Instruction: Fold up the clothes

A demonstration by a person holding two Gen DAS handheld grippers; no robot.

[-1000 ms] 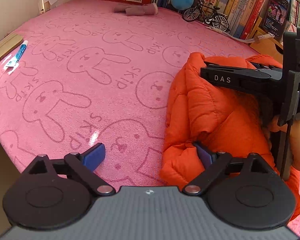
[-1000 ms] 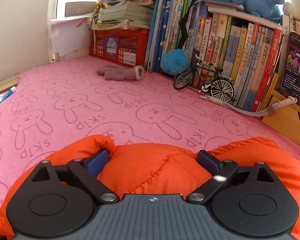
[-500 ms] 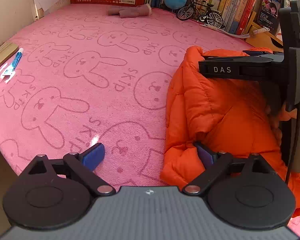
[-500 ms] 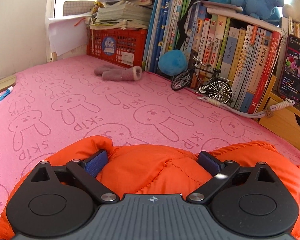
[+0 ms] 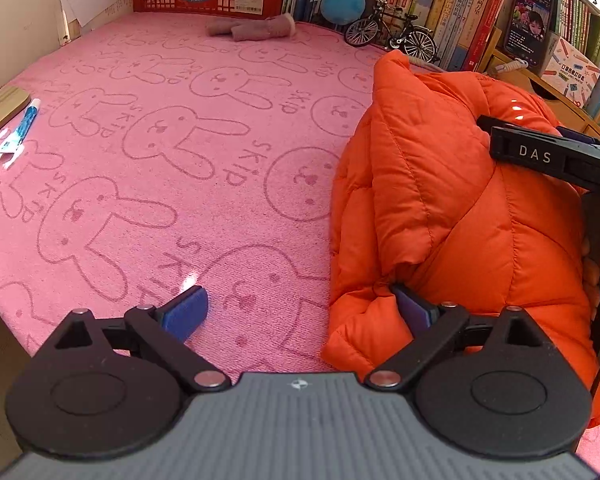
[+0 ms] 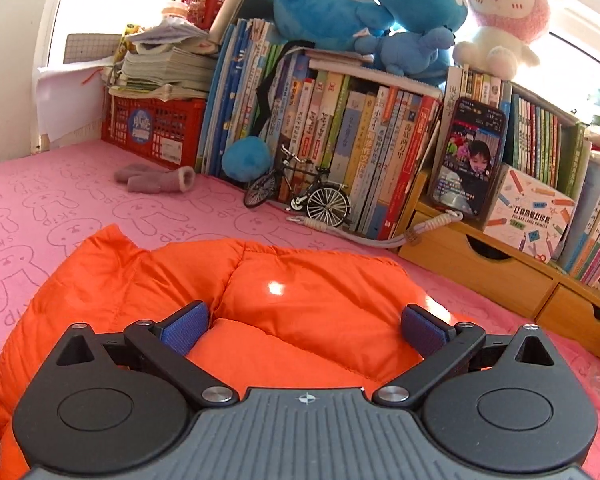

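behind orange jacket [image 6: 300, 280], toy bicycle [image 6: 300, 196]

Jacket [image 5: 452, 208] on blanket [image 5: 180, 152]

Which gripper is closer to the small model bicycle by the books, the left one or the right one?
Right. The right gripper hovers open over the orange jacket, and the model bicycle stands just beyond the jacket. The left gripper sits at the jacket's near edge, farther from it.

"SKIP" on pink cover [image 5: 148, 184], "DAS" on right gripper [image 5: 536, 156]
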